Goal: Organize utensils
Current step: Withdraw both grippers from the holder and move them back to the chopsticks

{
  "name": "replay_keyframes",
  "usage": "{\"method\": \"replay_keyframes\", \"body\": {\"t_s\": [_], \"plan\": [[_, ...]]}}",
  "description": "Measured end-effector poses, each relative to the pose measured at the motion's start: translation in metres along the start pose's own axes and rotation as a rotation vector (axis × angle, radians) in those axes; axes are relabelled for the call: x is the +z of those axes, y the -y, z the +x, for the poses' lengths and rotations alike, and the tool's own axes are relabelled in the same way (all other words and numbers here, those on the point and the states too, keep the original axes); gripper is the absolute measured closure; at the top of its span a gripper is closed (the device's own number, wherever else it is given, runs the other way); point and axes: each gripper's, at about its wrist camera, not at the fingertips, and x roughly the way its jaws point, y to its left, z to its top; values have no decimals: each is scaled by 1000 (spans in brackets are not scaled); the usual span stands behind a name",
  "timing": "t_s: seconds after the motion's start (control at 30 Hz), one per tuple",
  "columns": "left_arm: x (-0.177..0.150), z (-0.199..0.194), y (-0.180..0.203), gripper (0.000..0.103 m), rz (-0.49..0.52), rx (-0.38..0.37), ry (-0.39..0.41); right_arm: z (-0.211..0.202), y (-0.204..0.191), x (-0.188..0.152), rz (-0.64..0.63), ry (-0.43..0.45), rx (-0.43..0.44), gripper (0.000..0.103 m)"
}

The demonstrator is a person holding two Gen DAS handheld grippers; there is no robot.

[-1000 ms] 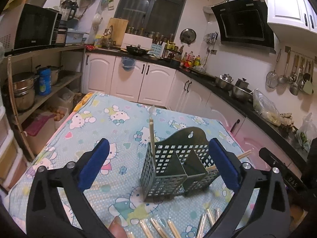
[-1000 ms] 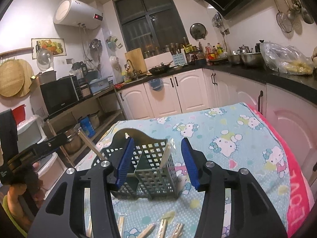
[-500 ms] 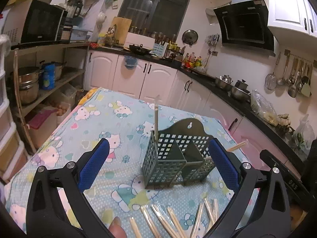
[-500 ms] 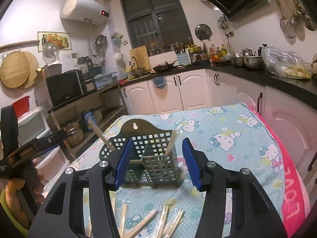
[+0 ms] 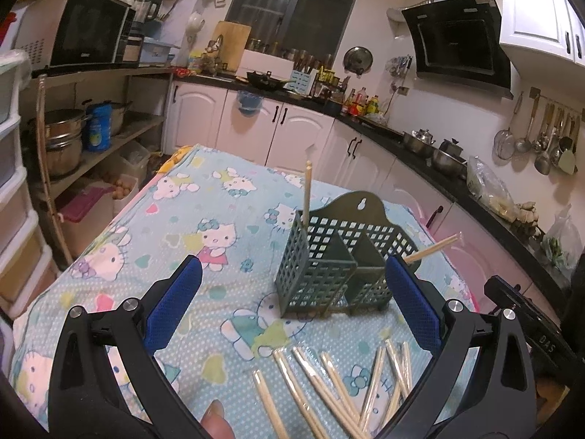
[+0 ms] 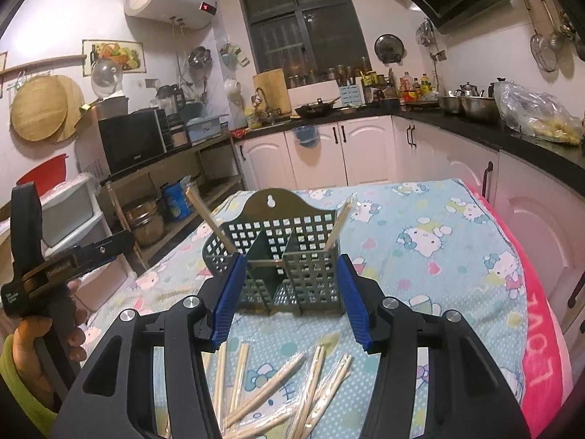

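Both tongs were released and empty: the left tongs (image 5: 292, 305) stood wide apart, the right tongs (image 6: 289, 301) about half apart, each hovering above the table (image 5: 190, 219) on the near side of the green utensil caddy (image 5: 340, 267). Nothing lay between either pair of pads. The caddy stood upright at mid-table on the cartoon-print cloth (image 6: 438, 241). Two wrapped chopsticks (image 6: 210, 219) leaned in its compartments, one at the left end, one at the right; which exact compartment could not be told. A loose heap of wrapped chopsticks (image 6: 292, 384) lay on the cloth just in front of the caddy, beneath the tongs. In my judgement the task was at an early stage: two pieces were stowed and the larger part remained to be picked up and placed.
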Motion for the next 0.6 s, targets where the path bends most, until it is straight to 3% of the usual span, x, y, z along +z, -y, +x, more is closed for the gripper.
{"method": "replay_keyframes", "body": {"t_s": [0.6], "plan": [[-33, -3, -16, 11, -8, 37, -88, 8, -12, -27, -29, -119, 44, 53]]}}
